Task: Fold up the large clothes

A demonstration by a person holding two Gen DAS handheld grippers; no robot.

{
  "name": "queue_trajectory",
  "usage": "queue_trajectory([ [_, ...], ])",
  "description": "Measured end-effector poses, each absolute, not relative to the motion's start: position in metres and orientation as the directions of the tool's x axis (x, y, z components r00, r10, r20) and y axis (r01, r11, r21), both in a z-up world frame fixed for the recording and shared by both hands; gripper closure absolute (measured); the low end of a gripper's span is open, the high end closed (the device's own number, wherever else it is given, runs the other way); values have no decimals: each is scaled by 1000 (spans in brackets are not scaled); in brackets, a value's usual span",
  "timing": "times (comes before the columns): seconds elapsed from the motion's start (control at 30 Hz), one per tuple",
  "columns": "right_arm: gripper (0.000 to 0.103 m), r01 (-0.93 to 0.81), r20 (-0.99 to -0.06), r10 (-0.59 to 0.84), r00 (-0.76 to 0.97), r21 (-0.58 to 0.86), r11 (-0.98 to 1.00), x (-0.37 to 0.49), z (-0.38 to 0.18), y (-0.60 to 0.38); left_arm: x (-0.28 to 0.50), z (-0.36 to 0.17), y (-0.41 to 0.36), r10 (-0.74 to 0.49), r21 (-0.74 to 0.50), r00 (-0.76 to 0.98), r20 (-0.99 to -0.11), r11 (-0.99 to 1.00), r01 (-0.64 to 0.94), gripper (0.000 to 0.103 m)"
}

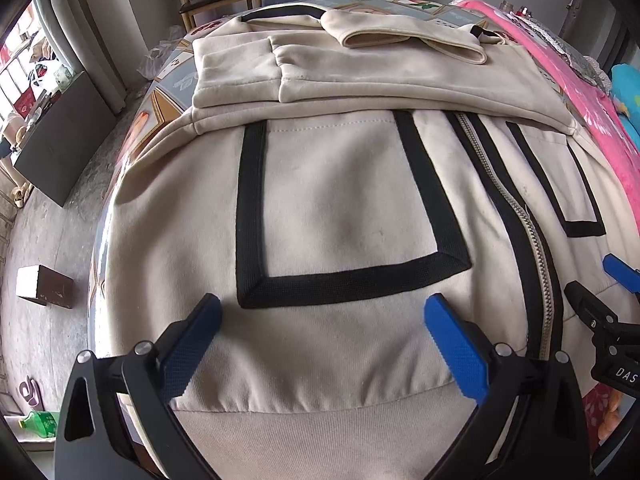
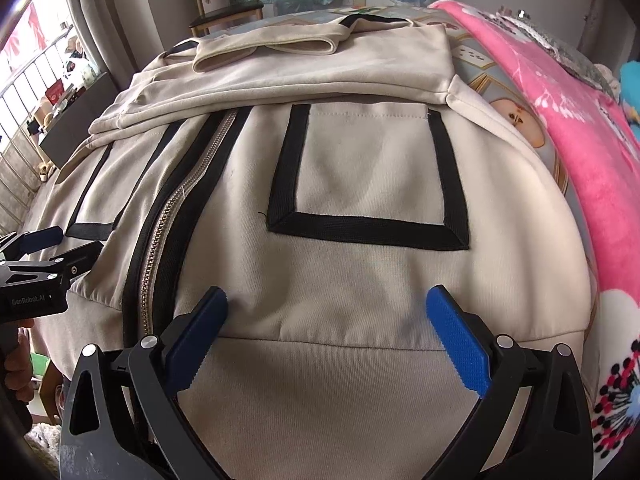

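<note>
A cream zip-up jacket [image 1: 340, 208] with black-trimmed pockets lies spread on the table, its sleeves folded across the upper part [image 1: 360, 76]. My left gripper [image 1: 324, 308] hovers open over the hem below the left pocket [image 1: 336, 216], nothing between its blue pads. In the right wrist view my right gripper [image 2: 328, 300] is open over the jacket [image 2: 340, 280] near the ribbed hem, below the right pocket [image 2: 368, 176]. The zipper [image 2: 168, 208] runs to its left. Each gripper shows at the edge of the other's view: the right gripper [image 1: 616, 276], the left gripper [image 2: 48, 240].
A pink floral blanket [image 2: 560, 128] lies along the table's right side. A wooden chair [image 1: 220, 0] stands beyond the far edge. On the floor to the left are a brown box [image 1: 44, 286] and a green bottle [image 1: 38, 424]. A person's hand [image 2: 18, 364] holds the left gripper.
</note>
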State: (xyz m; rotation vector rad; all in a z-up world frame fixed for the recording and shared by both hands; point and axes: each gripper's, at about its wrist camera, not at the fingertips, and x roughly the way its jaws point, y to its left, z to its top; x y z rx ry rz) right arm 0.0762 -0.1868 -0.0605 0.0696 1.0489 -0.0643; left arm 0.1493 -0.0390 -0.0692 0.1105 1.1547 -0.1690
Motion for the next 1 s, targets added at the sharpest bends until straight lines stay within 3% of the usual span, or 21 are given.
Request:
queue_trajectory([
  [1.0, 7, 98, -884, -38, 467, 10, 995, 85, -59, -183, 144, -70, -38, -73, 3, 425, -902, 985, 175, 4],
])
